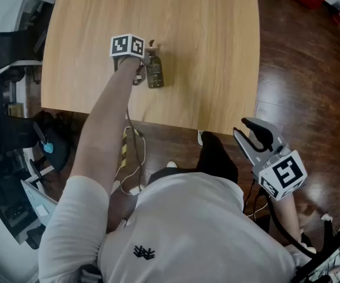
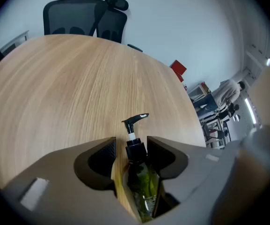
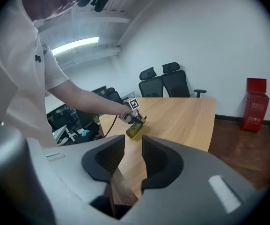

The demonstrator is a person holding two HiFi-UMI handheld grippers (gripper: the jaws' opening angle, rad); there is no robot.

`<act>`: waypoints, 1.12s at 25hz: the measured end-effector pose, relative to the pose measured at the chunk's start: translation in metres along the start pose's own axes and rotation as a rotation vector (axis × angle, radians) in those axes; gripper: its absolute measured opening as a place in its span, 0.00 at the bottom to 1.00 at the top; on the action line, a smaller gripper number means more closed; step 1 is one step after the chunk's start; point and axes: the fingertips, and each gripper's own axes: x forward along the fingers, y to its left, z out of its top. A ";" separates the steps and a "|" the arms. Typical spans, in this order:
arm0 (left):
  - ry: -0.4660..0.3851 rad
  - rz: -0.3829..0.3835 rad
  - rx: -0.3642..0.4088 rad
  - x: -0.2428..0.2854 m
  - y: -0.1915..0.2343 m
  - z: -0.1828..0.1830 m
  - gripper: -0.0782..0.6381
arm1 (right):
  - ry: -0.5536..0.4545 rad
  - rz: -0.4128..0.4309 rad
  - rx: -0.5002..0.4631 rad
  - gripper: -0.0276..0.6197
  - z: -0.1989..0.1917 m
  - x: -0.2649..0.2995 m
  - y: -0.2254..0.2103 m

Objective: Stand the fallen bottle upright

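A dark olive pump bottle [image 1: 154,72] rests on the light wooden table [image 1: 205,52], its black pump pointing to the far side. My left gripper [image 1: 141,69] reaches steeply down and is shut on it. In the left gripper view the bottle [image 2: 142,182] runs along the jaws, its neck between the tips of the gripper [image 2: 131,146] and its pump head beyond them. From the right gripper view the bottle [image 3: 134,130] looks slanted; whether it lies flat I cannot tell. My right gripper [image 1: 249,135] hangs off the table's near right corner, shut and empty [image 3: 133,149].
Two black office chairs [image 2: 85,13] stand at the table's far end [image 3: 165,81]. A red box [image 3: 256,97] stands by the wall on the dark wooden floor [image 1: 305,69]. Dark equipment and cables [image 1: 5,128] crowd the left side.
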 end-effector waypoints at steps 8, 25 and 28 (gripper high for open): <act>0.009 -0.036 0.031 -0.004 -0.028 0.015 0.29 | -0.031 -0.021 0.039 0.23 -0.021 0.005 -0.026; -0.463 0.028 0.598 -0.067 -0.143 0.032 0.28 | -0.030 -0.030 -0.035 0.23 -0.002 0.008 -0.004; -0.457 0.043 0.635 -0.062 -0.149 0.038 0.29 | -0.023 -0.034 -0.012 0.23 -0.007 0.011 0.004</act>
